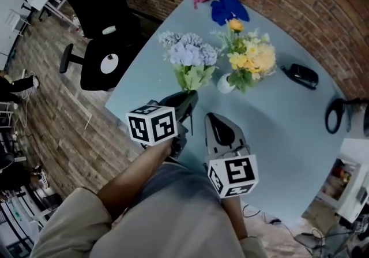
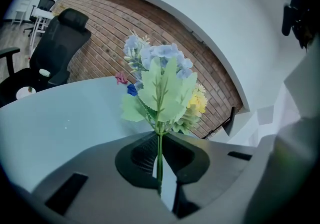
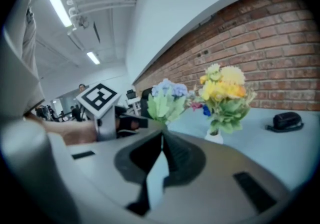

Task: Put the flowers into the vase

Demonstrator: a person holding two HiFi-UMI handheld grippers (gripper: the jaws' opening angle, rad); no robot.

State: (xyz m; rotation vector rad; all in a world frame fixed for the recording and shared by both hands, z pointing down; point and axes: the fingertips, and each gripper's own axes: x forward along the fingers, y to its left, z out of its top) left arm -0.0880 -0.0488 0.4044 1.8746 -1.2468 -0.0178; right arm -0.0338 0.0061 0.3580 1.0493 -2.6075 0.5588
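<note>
On the worktop (image 1: 277, 124), a vase (image 1: 225, 85) with flowers (image 1: 251, 58) in it; beside, at 9 o'clock, a loose bunch (image 1: 187, 55) in the left gripper (image 1: 187, 97); cloths (image 1: 229, 7) at 12, a device (image 1: 301, 75) at 3; chair (image 1: 98, 32) beyond at 10 o'clock.

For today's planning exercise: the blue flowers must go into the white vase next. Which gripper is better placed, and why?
Left. The left gripper grips the blue flowers by the stem, near the vase; the right gripper is shut and empty.
</note>
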